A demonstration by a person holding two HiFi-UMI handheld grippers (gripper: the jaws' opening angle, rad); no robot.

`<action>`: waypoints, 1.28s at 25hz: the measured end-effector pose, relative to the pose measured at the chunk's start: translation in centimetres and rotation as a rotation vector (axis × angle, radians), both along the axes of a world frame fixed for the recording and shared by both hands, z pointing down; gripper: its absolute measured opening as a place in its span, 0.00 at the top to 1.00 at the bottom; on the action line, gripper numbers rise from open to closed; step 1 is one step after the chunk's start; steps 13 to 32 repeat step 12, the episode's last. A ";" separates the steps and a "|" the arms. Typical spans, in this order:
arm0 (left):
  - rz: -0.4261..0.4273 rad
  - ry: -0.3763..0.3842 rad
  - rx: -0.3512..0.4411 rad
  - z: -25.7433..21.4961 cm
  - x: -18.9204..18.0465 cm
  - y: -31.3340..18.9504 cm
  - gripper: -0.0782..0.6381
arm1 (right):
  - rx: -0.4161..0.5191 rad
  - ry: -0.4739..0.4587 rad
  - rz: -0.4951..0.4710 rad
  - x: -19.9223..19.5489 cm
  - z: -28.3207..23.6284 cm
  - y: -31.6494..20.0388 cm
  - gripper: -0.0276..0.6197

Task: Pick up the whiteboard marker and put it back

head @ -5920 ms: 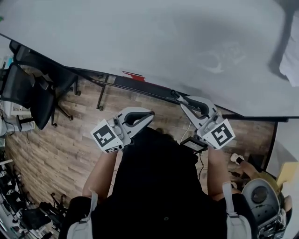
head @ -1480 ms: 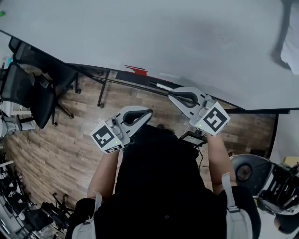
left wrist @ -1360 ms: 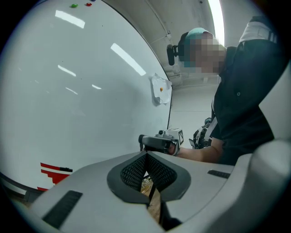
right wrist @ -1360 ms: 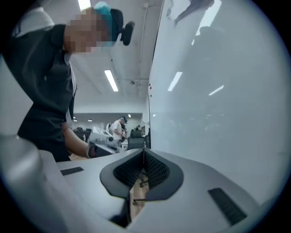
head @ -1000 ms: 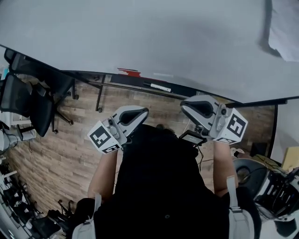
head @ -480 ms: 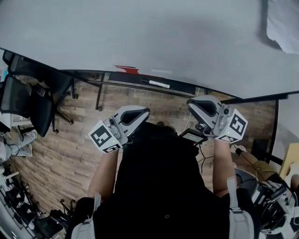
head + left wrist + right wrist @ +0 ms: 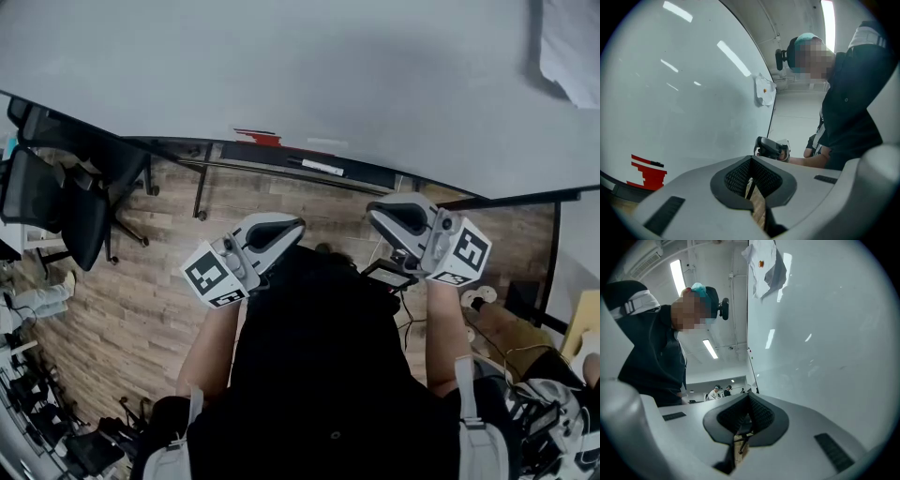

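Only the head view shows the marker. It lies flat on the tray under the whiteboard, a bit right of the tray's middle. Its long side runs along the tray, left to right, and the right end sits a little lower in the picture. I cannot tell which end has the cap. A red thing is near the tray's left end.

In that view I hold my left tongs and my right tongs in front of me over the wood floor. Both are well apart from the marker. Black chairs stand at the left, and no other view shows them.

The left gripper view shows my left tongs pressed together with nothing in them. It also shows the red thing low on the left, a paper stuck on the whiteboard, and my right tongs past it.

The right gripper view shows my right tongs pressed together too, and empty. The paper is at the top.
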State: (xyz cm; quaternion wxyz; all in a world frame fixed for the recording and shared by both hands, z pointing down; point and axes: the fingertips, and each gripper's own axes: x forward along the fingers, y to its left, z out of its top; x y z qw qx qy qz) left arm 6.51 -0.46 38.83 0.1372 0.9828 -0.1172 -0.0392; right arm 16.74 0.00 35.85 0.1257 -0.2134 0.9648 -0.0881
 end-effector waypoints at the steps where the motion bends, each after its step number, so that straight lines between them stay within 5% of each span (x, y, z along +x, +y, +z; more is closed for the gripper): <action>1: 0.000 -0.003 -0.003 0.2 0.0 0.1 0.87 | 0.000 0.003 -0.001 -0.1 0.2 0.0 0.93; 32: -0.007 -0.015 -0.008 0.3 0.0 0.1 0.87 | -0.011 0.023 -0.020 -1.3 1.1 -0.2 0.93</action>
